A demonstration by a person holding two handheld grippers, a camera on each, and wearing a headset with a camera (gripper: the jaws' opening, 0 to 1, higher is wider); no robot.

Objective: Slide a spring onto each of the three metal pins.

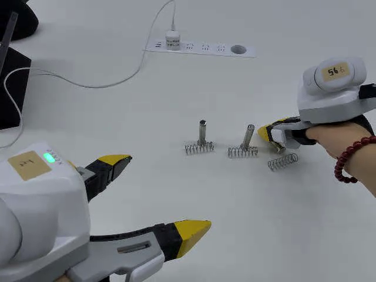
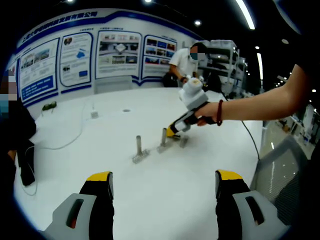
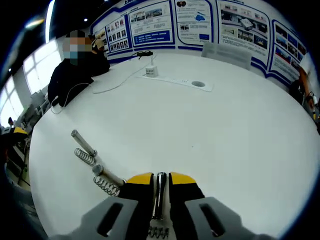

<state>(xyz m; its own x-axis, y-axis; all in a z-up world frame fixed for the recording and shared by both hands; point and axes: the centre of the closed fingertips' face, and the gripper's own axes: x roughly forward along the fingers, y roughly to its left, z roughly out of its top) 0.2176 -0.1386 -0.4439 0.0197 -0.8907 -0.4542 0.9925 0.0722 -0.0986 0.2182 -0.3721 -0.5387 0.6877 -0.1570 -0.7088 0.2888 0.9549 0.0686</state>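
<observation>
Two metal pins (image 1: 202,131) (image 1: 248,136) stand upright mid-table, each with a spring (image 1: 200,148) (image 1: 242,152) lying at its base. Off to their right, a third spring (image 1: 283,161) rests on the table. My right gripper (image 1: 272,138) is just right of the second pin, shut on the third pin (image 3: 160,192), which runs along its jaws; a spring (image 3: 157,231) lies below them. The two standing pins (image 3: 82,141) (image 3: 106,175) are to its left. My left gripper (image 1: 153,194) hovers open and holds nothing at the near left, facing the pins (image 2: 139,145) (image 2: 163,136) and the right gripper (image 2: 176,129).
A white power strip (image 1: 202,47) with a plugged charger and a cable (image 1: 117,81) lies at the back. Dark objects (image 1: 12,88) sit at the far left edge. People stand or sit around the table (image 3: 225,125) beyond it.
</observation>
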